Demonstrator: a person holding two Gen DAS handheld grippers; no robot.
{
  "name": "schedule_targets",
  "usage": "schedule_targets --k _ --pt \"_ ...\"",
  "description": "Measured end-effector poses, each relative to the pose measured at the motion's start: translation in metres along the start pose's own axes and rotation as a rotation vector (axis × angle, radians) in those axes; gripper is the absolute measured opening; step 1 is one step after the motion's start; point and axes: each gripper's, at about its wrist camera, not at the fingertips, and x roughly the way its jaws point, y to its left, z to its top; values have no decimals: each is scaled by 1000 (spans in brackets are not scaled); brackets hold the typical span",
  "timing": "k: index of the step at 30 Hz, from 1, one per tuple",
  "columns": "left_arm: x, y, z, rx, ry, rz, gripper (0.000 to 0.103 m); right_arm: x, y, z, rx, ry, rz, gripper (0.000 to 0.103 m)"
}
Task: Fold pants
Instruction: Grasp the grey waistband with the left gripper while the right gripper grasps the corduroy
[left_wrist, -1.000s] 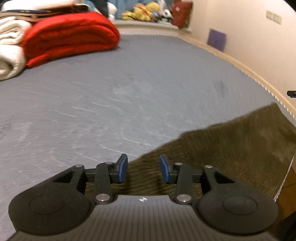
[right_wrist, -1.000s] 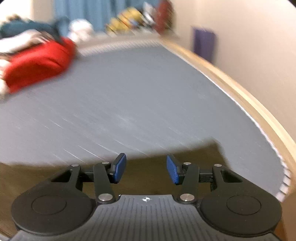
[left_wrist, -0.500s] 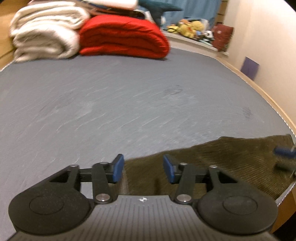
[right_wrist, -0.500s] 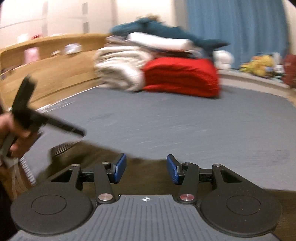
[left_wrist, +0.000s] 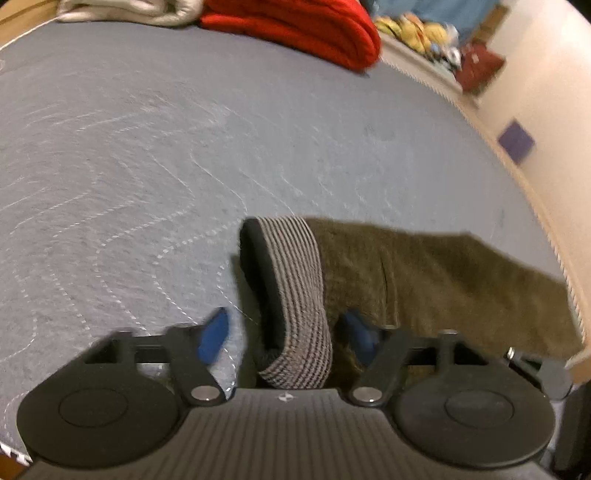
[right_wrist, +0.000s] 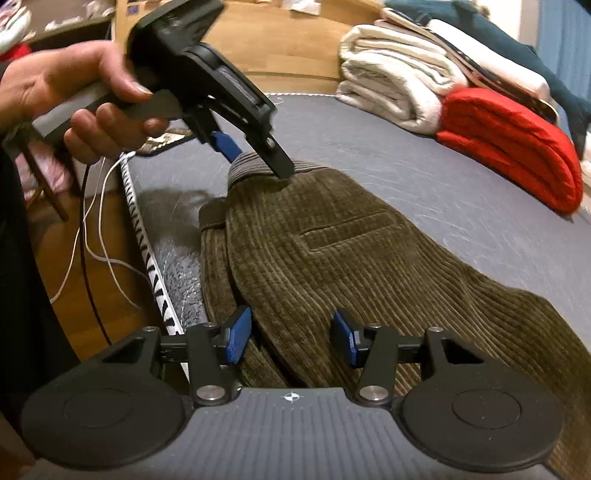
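Olive corduroy pants (right_wrist: 332, 258) lie near the front edge of a grey quilted bed; they also show in the left wrist view (left_wrist: 424, 288). Their waistband (left_wrist: 295, 291), striped on the inside, stands open between the open jaws of my left gripper (left_wrist: 284, 336). In the right wrist view the left gripper (right_wrist: 255, 157) sits at the waistband (right_wrist: 255, 168), held by a hand. My right gripper (right_wrist: 291, 338) is open and straddles the edge of the pants further down the leg.
The grey bed surface (left_wrist: 147, 147) spreads beyond the pants. Folded red (right_wrist: 517, 144) and white blankets (right_wrist: 399, 88) are stacked at the far end. The bed edge with white stitching (right_wrist: 147, 251) runs at the left, with cables (right_wrist: 92, 221) hanging beside it. A wall (left_wrist: 546, 92) runs along the right.
Both grippers have come down to the pants. The left one now has the waistband between its jaws. The right view has swung left and now looks along the pants.
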Motion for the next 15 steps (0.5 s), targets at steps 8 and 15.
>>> schedule_targets --k 8,15 --pt "-61 -16 8 94 -98 -6 25 -32 -6 24 -118 -77 14 12" --pt "-24 -29 -9 239 73 164 54 -24 9 -6 -236 29 101 17"
